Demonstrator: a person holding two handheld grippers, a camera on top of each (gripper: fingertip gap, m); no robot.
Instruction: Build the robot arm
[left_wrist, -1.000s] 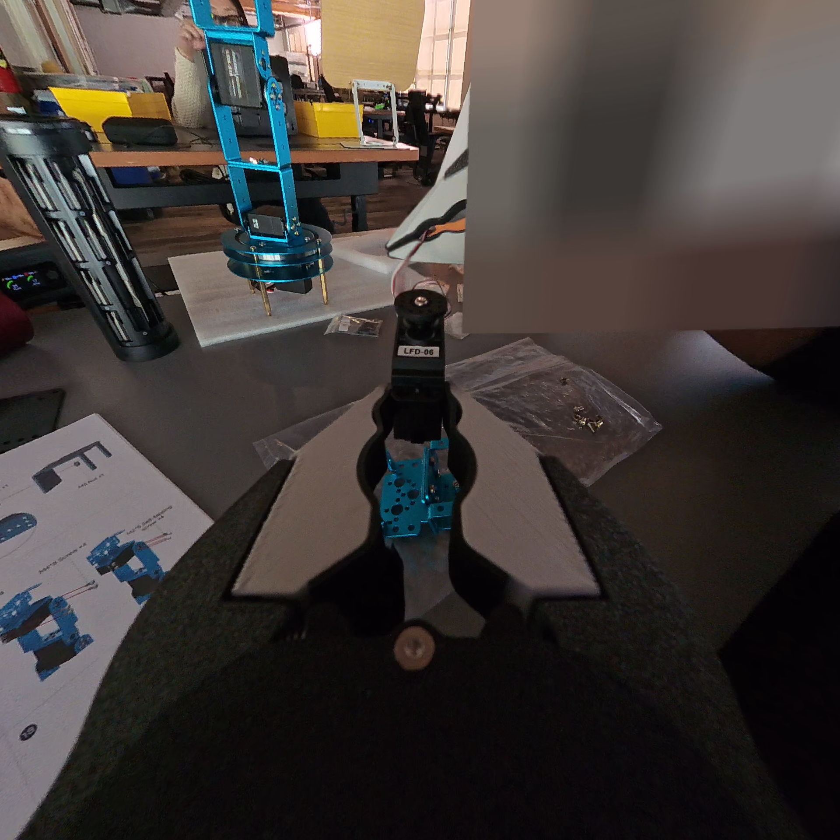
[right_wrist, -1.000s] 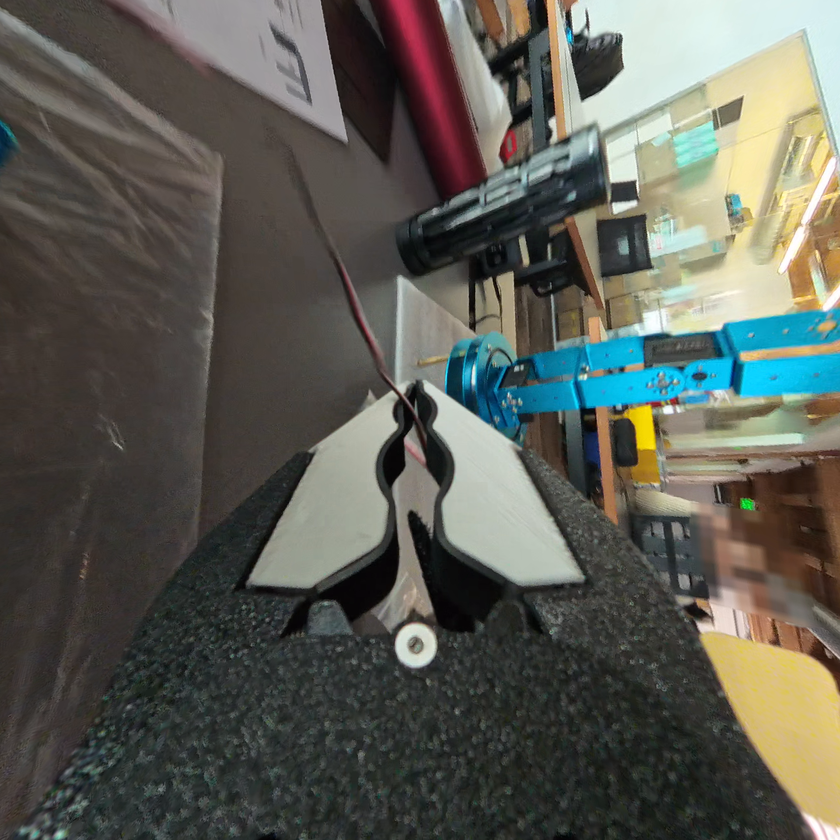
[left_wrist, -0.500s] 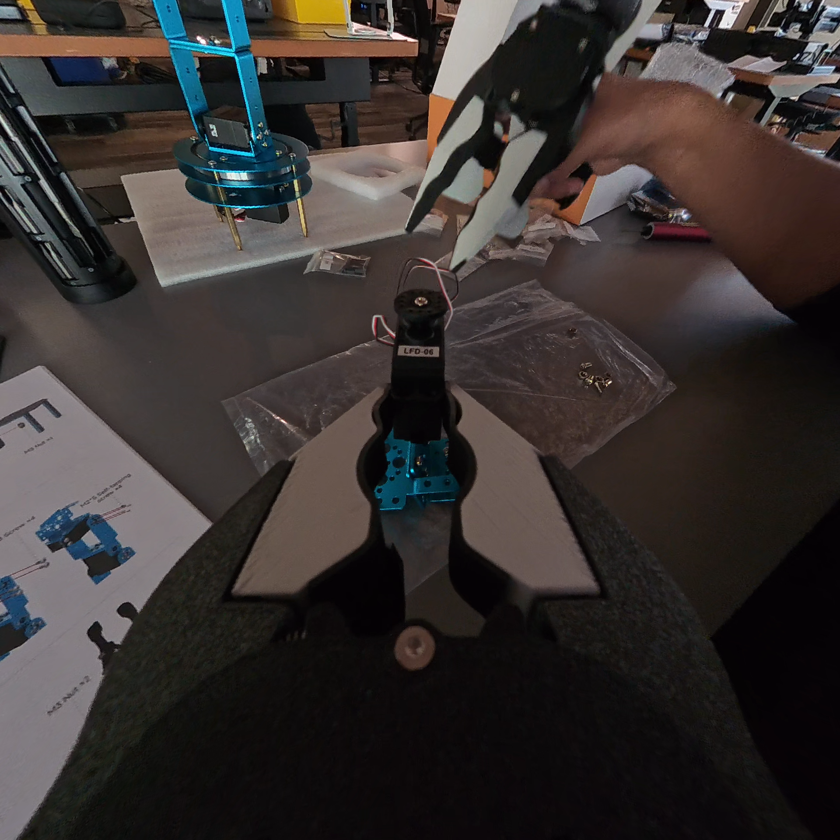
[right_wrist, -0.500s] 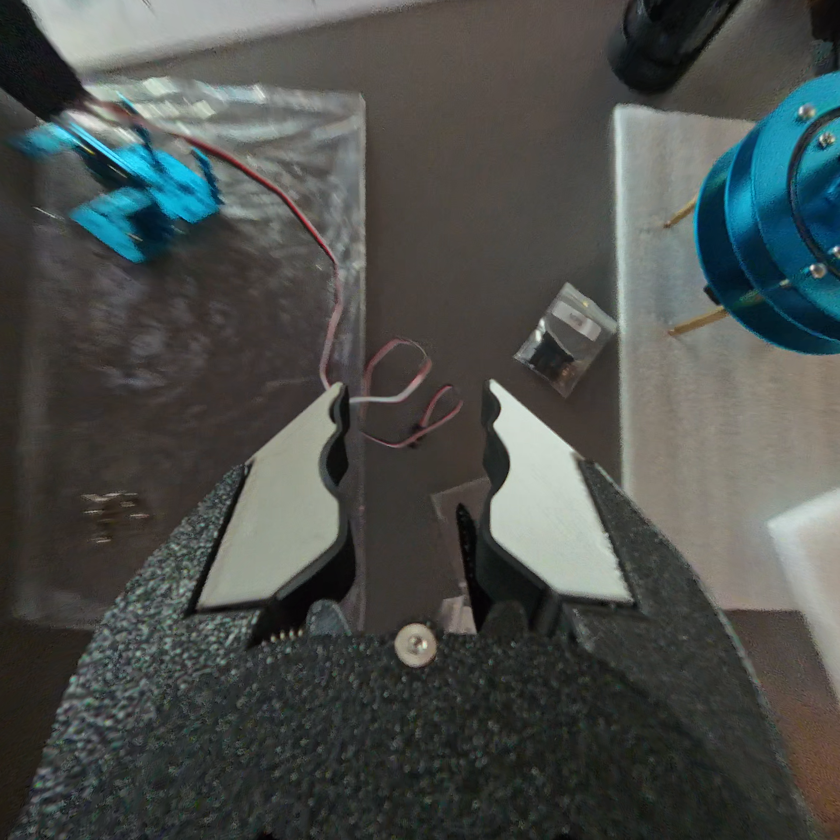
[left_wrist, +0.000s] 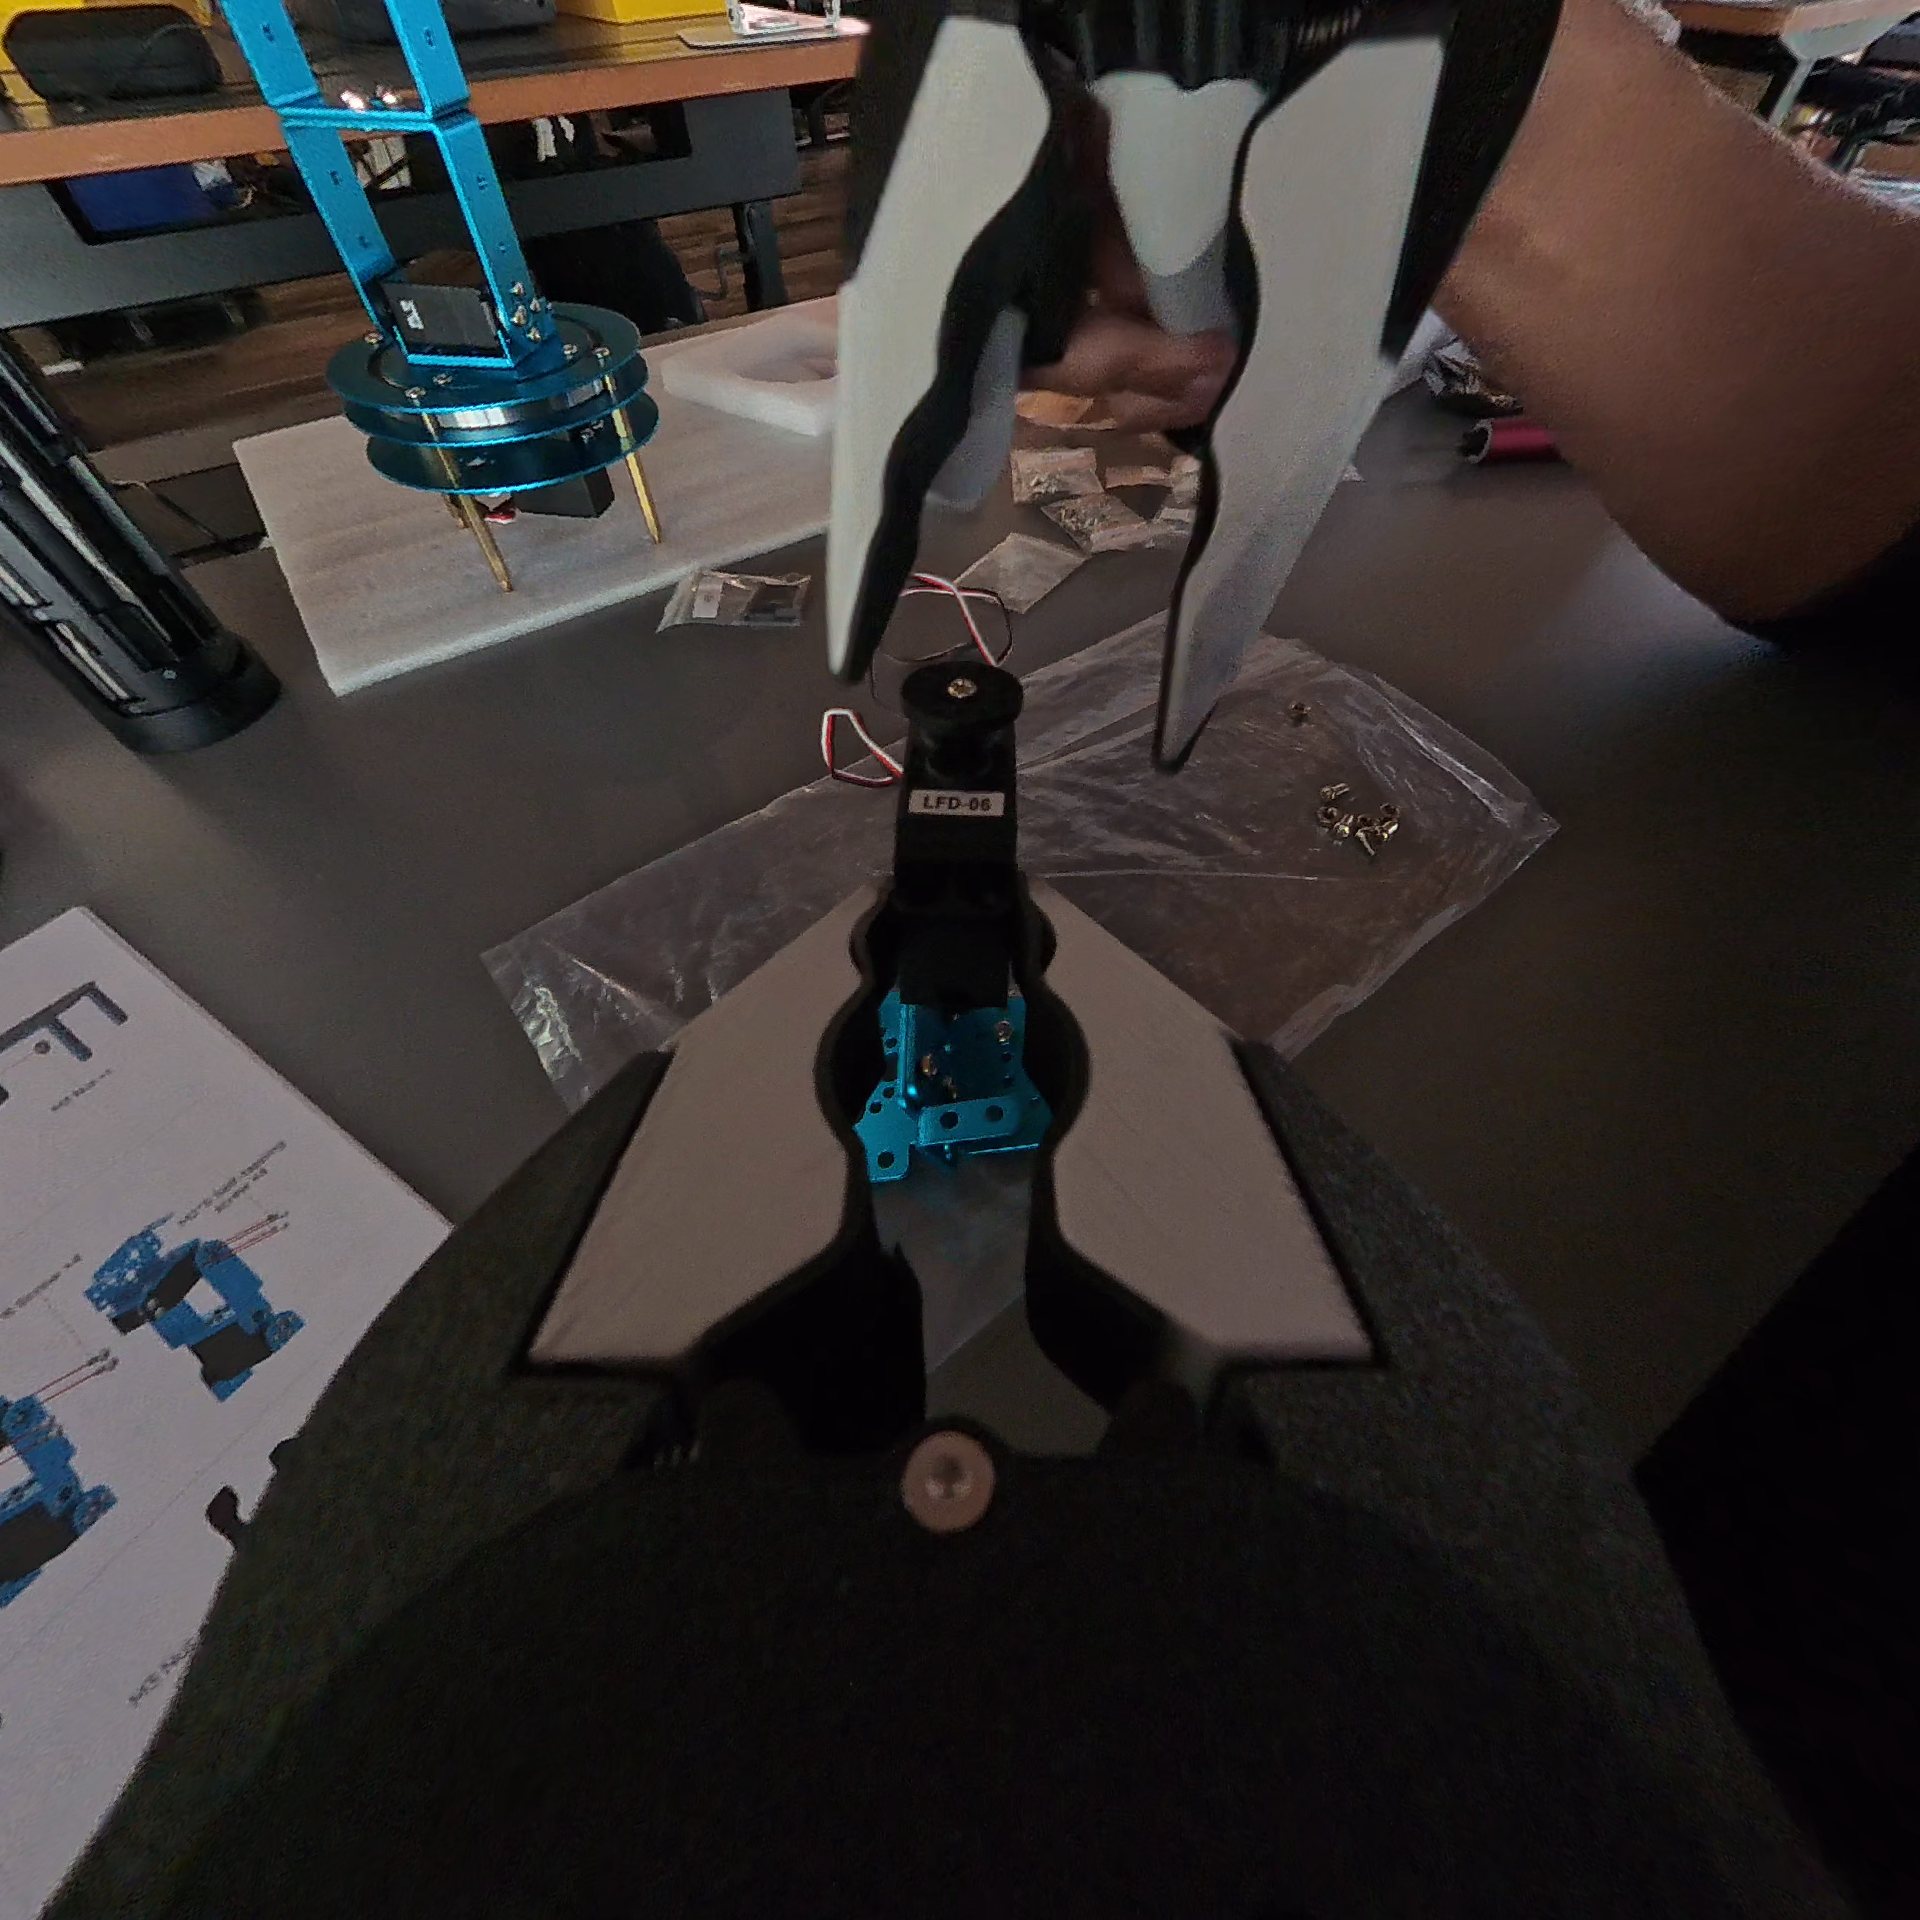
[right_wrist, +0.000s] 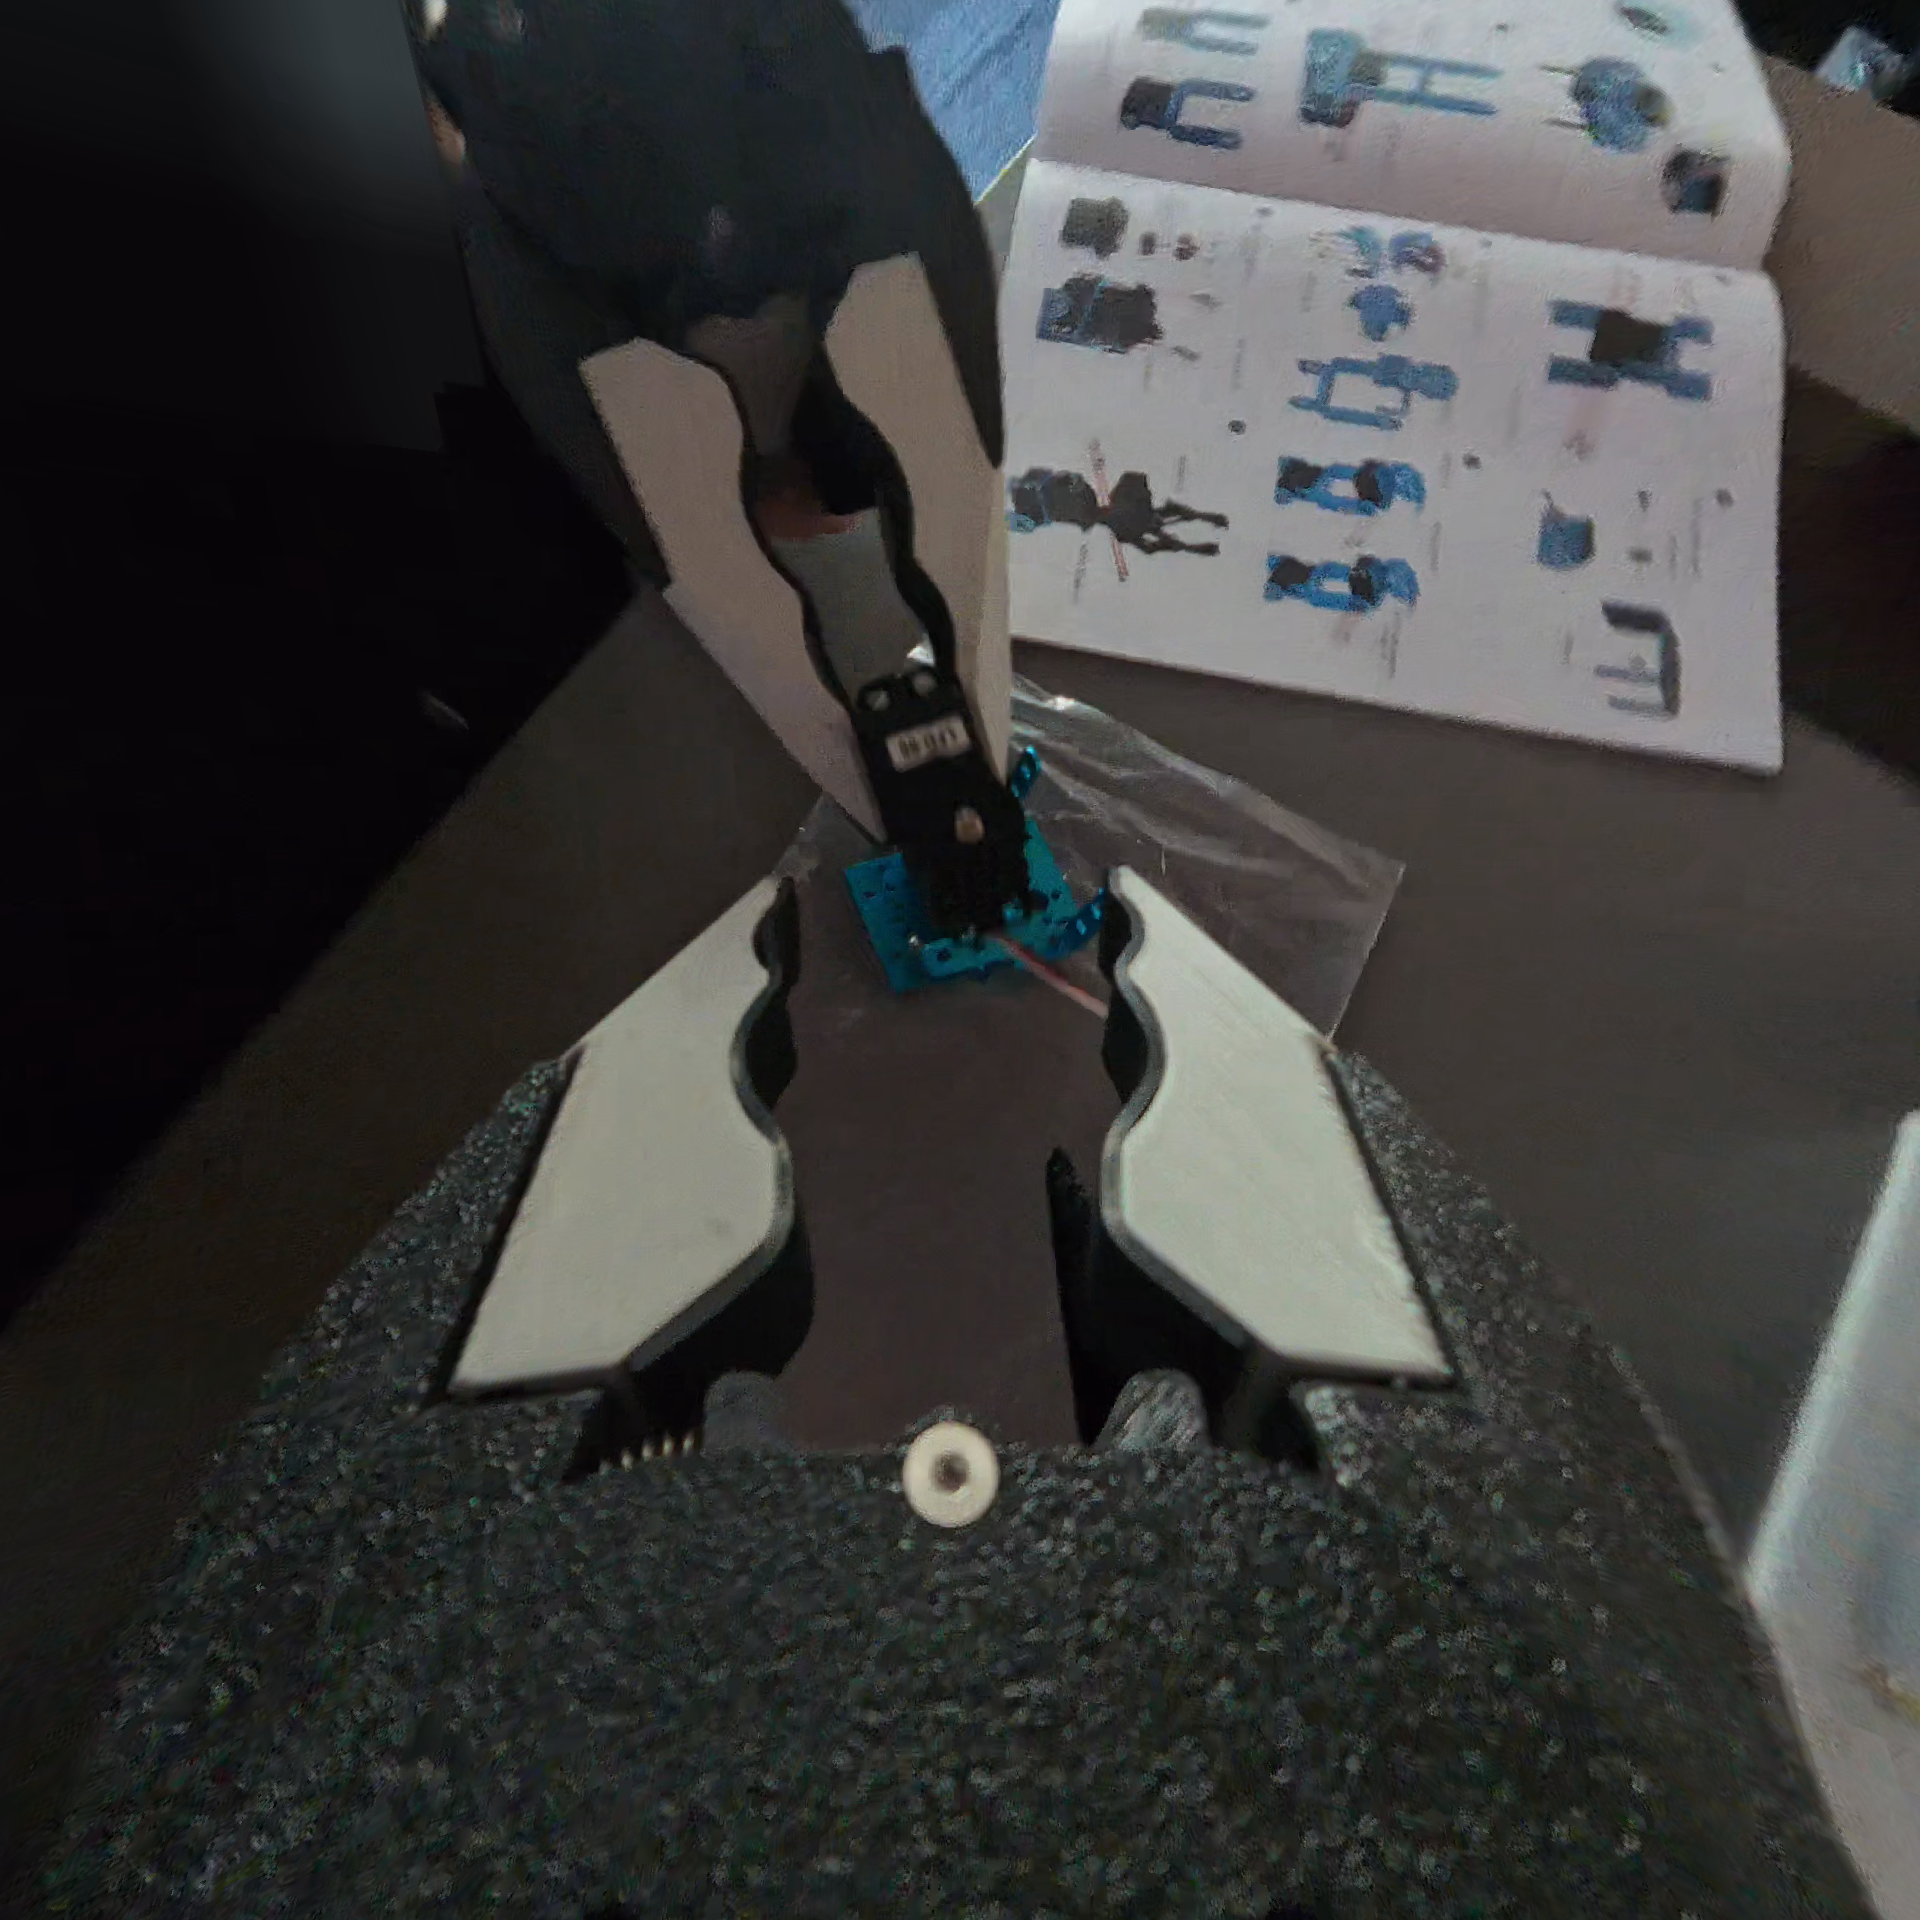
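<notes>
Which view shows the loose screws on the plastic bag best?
The left wrist view: the screws lie in a small sharp cluster on the plastic bag, right of the servo held by the left gripper. In the right wrist view the screws are not visible.

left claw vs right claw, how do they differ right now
The left claw is shut on the black servo with its blue bracket; the right claw is open and empty. The left one holds the part; the right one hovers just beyond it. Both have pale fingers with black edges.
</notes>
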